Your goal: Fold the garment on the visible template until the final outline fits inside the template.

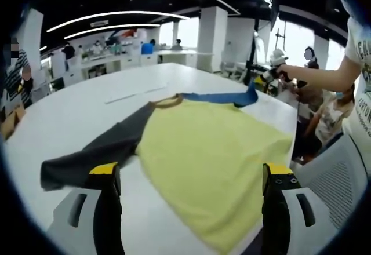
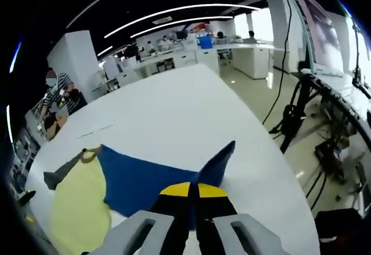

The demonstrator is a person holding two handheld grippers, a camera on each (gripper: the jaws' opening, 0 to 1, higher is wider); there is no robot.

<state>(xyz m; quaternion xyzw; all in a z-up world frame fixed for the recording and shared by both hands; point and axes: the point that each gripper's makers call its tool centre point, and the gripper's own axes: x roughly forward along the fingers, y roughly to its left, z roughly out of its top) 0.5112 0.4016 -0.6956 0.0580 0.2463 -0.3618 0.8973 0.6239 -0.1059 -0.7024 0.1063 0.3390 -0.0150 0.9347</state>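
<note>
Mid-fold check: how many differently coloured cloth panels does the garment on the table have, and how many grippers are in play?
Yellow body panel: 1
Dark grey sleeve: 1
Blue sleeve: 1
Left gripper, jaws apart over the garment: 1
Right gripper, jaws shut on the blue sleeve: 1
Total: 3 panels, 2 grippers, 5 in all.

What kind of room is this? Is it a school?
Probably a big open office or lab, not a home: long white work counters at the back, strip ceiling lights, and a large white table holding a yellow shirt.
</note>
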